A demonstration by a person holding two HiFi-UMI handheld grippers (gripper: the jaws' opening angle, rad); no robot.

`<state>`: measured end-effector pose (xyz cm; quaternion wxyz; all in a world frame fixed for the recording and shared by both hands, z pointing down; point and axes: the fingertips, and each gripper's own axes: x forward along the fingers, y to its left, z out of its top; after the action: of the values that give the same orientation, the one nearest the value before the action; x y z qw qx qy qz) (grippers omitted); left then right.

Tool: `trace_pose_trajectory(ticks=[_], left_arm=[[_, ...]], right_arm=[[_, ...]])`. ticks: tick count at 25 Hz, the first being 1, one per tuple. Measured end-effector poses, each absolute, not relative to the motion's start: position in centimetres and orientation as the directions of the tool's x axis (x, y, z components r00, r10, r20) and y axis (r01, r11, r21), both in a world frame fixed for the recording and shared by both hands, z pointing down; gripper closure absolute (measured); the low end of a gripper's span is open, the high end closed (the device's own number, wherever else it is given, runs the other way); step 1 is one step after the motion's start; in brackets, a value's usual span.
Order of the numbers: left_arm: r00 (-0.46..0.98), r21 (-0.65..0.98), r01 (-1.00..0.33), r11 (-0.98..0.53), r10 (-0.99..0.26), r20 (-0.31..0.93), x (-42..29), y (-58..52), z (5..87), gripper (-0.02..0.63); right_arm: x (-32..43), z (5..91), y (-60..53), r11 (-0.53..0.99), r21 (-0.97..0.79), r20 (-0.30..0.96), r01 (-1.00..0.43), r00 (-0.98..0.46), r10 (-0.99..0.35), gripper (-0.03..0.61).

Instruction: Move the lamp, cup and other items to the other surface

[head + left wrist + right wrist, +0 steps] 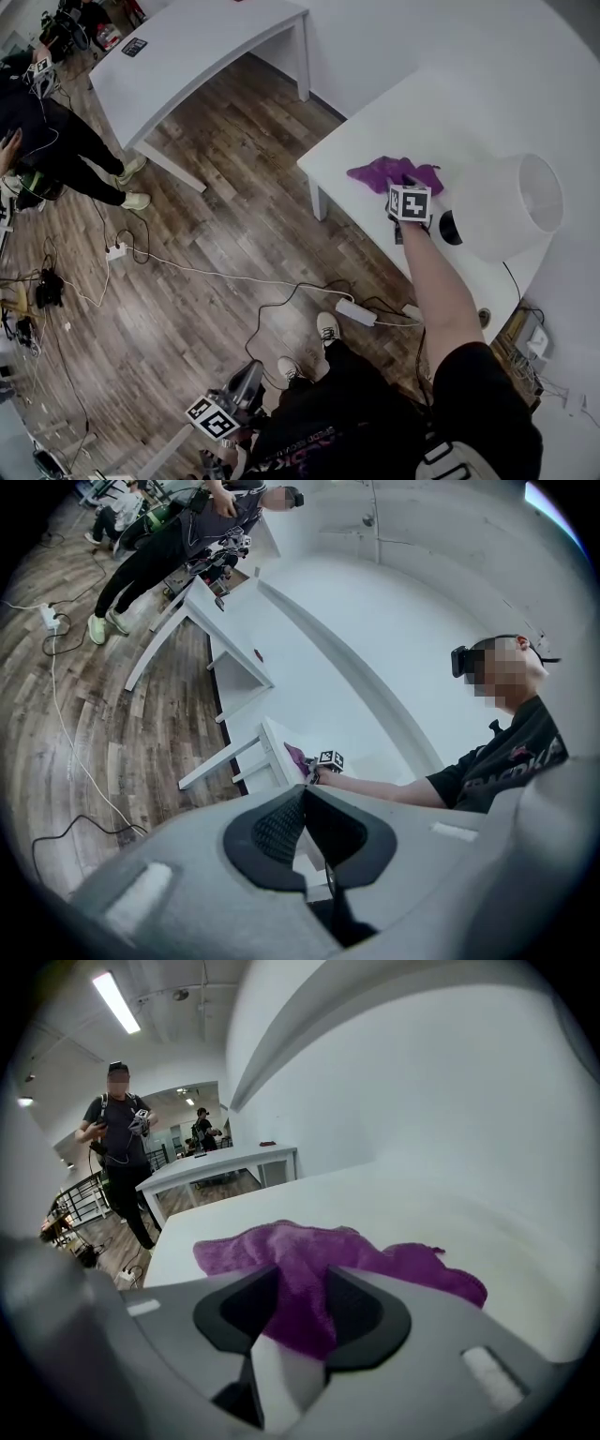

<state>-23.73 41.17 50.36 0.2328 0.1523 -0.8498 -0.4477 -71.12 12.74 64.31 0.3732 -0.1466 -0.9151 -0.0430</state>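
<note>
Right jaws astride the purple cloth point(319, 1246), left jaws closed on nothing.
The right gripper point(302, 1286) tilts down onto the table point(441, 108) so that its parted jaws take a raised fold of the cloth between them, seemingly not yet pinched. The lamp point(511, 206) stands just beside it, untouched. The left gripper point(302, 794) hangs low by the person's leg, likely kept clear until something must be carried to the far table point(187, 47).
</note>
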Motion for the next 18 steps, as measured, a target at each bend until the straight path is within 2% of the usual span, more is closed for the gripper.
trace_pose_trajectory(ticks=[7, 18], left_arm=[[-0.849, 0.833, -0.061, 0.55, -0.467, 0.246, -23.9, 40.2, 50.5, 0.615], [-0.839, 0.83, -0.096, 0.55, -0.494, 0.23, -23.1, 40.5, 50.0, 0.615]], right_arm=[[-70.7, 64.6, 12.8, 0.936, 0.013, 0.697, 0.353, -0.674, 0.244, 0.506], [-68.2, 61.9, 14.3, 0.919, -0.017, 0.638, 0.395, -0.703, 0.314, 0.529]])
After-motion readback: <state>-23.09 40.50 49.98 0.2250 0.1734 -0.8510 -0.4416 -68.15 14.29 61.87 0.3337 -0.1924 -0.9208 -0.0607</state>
